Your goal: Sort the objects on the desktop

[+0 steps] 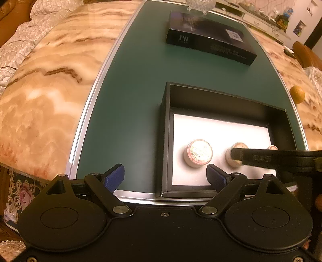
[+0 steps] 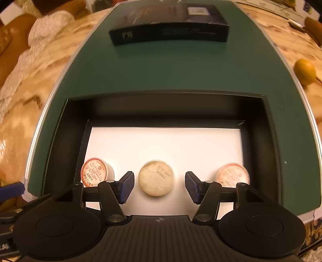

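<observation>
An open black box with a white floor sits on a green mat. Three small round cups stand in a row in it: a left cup with a red printed lid, a middle cup with a pale lid and a right cup with an orange lid. My right gripper is open, its jaws on either side of the middle cup without touching it. My left gripper is open and empty at the box's near left corner; the left cup stands just beyond it.
The black box lid lies at the far end of the mat, also in the right wrist view. An orange fruit rests on the marble table to the right. A glass dish stands behind the lid.
</observation>
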Action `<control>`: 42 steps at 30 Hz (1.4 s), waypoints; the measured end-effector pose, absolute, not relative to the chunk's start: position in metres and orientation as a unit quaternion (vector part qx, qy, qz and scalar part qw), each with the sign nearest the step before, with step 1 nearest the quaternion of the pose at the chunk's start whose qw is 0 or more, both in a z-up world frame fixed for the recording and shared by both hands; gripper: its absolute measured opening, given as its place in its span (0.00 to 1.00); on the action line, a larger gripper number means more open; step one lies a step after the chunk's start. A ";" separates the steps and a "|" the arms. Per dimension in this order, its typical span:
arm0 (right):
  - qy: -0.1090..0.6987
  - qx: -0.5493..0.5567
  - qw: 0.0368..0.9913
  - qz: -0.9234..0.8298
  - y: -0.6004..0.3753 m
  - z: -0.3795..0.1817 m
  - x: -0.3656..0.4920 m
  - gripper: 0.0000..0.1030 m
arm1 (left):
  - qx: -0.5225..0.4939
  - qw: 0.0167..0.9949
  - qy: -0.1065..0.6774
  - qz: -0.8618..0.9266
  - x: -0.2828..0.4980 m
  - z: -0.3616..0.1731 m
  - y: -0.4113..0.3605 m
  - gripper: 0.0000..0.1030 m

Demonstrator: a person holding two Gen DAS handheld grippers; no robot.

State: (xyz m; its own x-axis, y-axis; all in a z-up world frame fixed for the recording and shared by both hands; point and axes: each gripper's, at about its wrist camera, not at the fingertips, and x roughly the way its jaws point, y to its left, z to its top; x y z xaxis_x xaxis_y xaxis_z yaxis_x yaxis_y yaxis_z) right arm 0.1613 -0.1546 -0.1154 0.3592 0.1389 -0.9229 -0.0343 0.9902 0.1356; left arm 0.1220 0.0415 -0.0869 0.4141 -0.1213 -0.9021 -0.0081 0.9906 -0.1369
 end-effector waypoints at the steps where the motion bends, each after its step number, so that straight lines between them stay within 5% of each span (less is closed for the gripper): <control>1: 0.559 0.052 0.826 0.052 -0.158 -0.111 0.159 0.58 | -0.059 0.839 0.540 -0.034 0.122 -0.086 0.041 0.88; 5: 0.538 0.073 0.839 0.038 -0.173 -0.089 0.144 0.69 | -0.055 0.840 0.539 -0.037 0.121 -0.080 0.034 0.93; 9: 0.524 0.071 0.849 0.013 -0.184 -0.072 0.121 0.71 | -0.049 0.842 0.535 -0.047 0.117 -0.070 0.021 0.99; 42: 0.501 0.047 0.864 0.003 -0.188 -0.039 0.014 0.75 | -0.008 0.849 0.526 -0.048 0.048 -0.051 -0.001 0.99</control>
State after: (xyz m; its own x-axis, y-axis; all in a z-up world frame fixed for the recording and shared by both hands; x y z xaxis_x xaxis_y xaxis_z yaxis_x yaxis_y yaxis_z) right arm 0.0142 -0.1884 -0.0387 0.4983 0.0525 -0.8654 0.0407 0.9956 0.0838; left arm 0.0484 -0.0012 -0.0509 0.4425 -0.0901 -0.8922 0.0742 0.9952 -0.0637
